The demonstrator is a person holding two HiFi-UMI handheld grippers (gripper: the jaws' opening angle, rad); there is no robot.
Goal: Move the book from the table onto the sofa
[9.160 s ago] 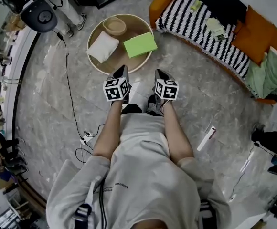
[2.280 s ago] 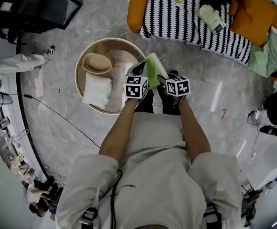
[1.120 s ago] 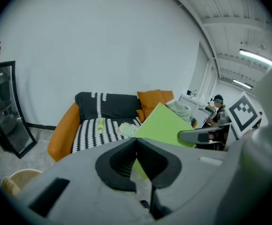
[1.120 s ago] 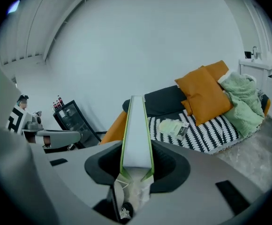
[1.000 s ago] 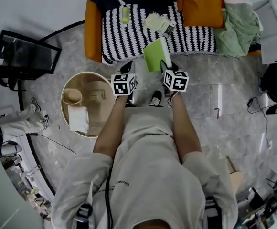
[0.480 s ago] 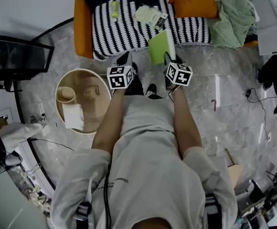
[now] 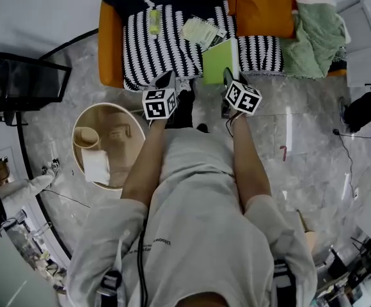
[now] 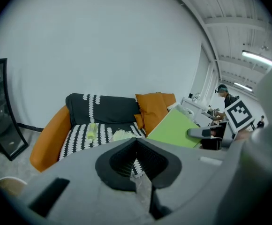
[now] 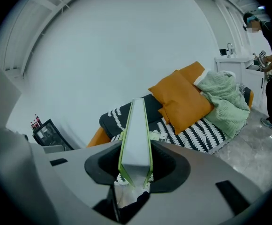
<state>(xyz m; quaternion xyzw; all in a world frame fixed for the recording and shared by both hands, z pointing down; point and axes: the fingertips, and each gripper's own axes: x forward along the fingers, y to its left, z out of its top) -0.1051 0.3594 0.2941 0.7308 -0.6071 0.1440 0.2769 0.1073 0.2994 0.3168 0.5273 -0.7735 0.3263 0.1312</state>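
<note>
Nearest the camera, the person's forearms reached forward, a claw in each hand. The left claw [image 7: 167, 80] was clenched, its jaws together with nothing between them, as the left gripper view [image 8: 136, 159] confirmed. The right claw [image 7: 227, 77] was grasping the green book [image 7: 221, 61] by its lower end. The right gripper view showed the book [image 9: 136, 135] standing on edge between the pads, which pressed on both covers.

To the left, on the floor, stood the round wooden bench [image 7: 78, 121], carrying a cup [image 7: 86, 137] and a folded white cloth [image 7: 97, 166]. It was well apart from the book.

Beyond the claws, the book was clear of the bench and held above the front edge of the orange sofa [image 7: 109, 43], over its striped cover [image 7: 166, 40]. Contact with the seat could not be determined. Farther back lay an orange cushion [image 7: 265, 5] and a green blanket [image 7: 313, 34].
</note>
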